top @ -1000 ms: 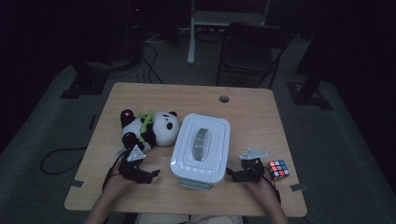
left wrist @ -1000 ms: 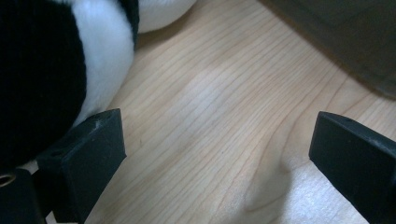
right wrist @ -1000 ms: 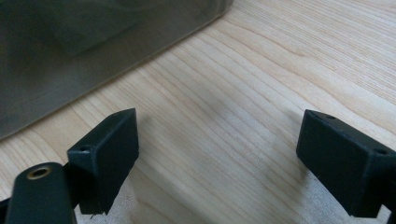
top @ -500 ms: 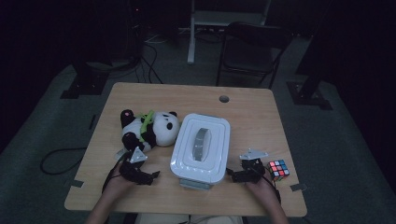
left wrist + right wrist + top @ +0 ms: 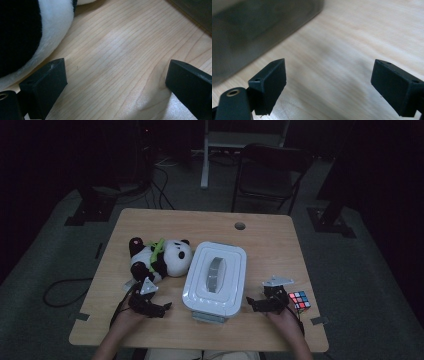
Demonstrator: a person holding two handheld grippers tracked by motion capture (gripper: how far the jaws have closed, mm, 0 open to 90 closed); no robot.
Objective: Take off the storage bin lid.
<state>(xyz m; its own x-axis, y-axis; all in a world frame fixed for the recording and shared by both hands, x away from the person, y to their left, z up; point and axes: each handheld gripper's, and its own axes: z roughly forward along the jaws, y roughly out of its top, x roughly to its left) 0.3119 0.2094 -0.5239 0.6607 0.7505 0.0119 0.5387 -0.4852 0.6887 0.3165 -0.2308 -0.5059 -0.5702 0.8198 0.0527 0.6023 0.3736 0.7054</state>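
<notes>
My left gripper (image 5: pixel 165 307) sits low at the near left of the white lidded box (image 5: pixel 216 276), jaws spread, just near of the plush panda (image 5: pixel 156 258). My right gripper (image 5: pixel 252 304) flanks the box's near right corner, jaws spread on nothing, puzzle cube (image 5: pixel 300 300) just right of it.

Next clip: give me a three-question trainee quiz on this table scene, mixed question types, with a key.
1. True or false: the left gripper holds the panda.
2. What lies on the table beside the right gripper, on its outer side: (a) cube, (b) cup, (c) pen?
3. Fill in: the white box stands between the two ____.

Key: 1. False; in the left gripper view its jaws stand wide apart over bare wood, the panda beside them. 2. (a), the cube. 3. grippers.
</notes>
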